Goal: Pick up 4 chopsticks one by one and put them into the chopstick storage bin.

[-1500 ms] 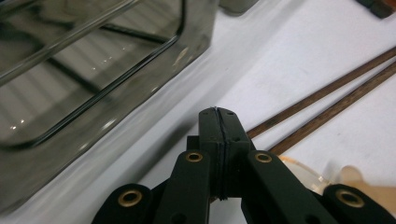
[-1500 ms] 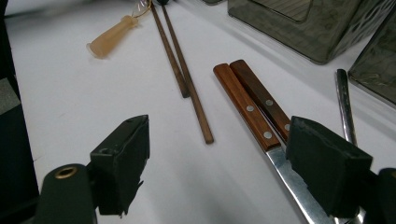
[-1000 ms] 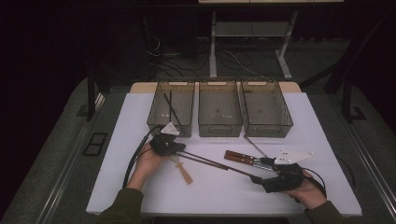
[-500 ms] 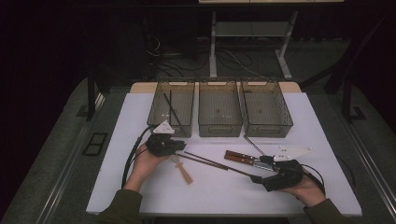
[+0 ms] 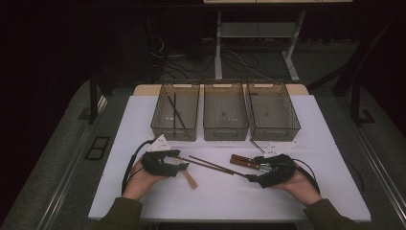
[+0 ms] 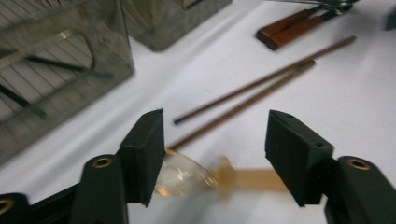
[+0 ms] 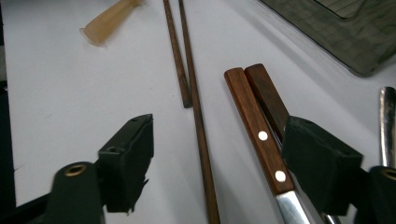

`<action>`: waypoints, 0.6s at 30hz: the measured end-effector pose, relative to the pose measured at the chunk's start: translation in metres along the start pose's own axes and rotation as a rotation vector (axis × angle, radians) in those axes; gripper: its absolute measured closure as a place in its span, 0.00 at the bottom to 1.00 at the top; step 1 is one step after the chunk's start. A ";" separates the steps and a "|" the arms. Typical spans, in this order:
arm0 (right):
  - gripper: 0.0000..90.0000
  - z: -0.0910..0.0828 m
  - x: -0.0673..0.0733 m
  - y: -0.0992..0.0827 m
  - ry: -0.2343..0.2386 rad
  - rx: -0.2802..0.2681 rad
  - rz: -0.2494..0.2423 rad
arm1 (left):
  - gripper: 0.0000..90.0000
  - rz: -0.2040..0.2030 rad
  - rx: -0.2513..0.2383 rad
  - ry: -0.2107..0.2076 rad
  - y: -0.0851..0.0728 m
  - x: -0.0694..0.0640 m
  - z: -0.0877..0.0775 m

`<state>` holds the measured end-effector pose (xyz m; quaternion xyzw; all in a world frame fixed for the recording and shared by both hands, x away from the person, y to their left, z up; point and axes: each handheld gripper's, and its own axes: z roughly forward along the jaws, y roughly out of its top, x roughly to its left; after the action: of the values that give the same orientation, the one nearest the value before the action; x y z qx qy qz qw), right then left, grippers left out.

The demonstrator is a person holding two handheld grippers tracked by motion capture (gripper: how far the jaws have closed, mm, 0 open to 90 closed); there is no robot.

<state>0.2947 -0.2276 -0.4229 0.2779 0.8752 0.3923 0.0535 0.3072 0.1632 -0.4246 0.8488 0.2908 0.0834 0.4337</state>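
1. Spoon [image 6: 187, 176] with a clear bowl and an amber handle: lying flat on the white table [image 5: 330, 143], just on the near side of the brown chopsticks [image 5: 210, 165], bowl end close to their left tips.
2. Left gripper [image 5: 179, 165]: jaws spread and just been opening, with the spoon's bowl between them, beside one pad and not pinched.
3. Right gripper [image 5: 253, 175]: at the right end of the brown chopsticks, jaws wide but just been narrowing a little. Straddling one chopstick and the nearer of two wood-handled knives [image 5: 244, 163], pressing on neither.
4. Step in hand, by judgement: sorting cutlery into the three mesh baskets [image 5: 163, 130] beyond the brown chopsticks. The spoon looks released or about to be re-gripped; nothing is carried yet.
5. Black chopsticks [image 5: 176, 112] already in the basket beyond the left tips of the brown chopsticks, so probably one kind per basket.
6. Next move for the left: centre the pads across the spoon's neck or handle rather than the slippery bowl, close firmly, then lift clear.
7. Next move for the right: settle on one item, since closing now would likely catch chopstick and knife handle together. Shift sideways to isolate one before closing.
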 end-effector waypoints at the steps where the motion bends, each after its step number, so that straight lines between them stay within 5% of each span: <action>1: 0.32 0.003 -0.001 0.002 0.002 0.004 -0.006 | 0.37 -0.006 -0.004 0.003 -0.003 -0.002 -0.002; 11: 0.56 0.024 -0.006 0.014 0.062 0.050 -0.025 | 0.16 -0.024 -0.013 0.010 -0.029 -0.008 -0.018; 18: 0.71 0.035 -0.002 0.011 0.081 0.097 -0.052 | 0.09 -0.017 -0.041 -0.024 -0.028 -0.011 -0.016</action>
<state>0.3126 -0.1996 -0.4397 0.2412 0.9017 0.3586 0.0145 0.2797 0.1810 -0.4357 0.8381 0.2910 0.0757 0.4552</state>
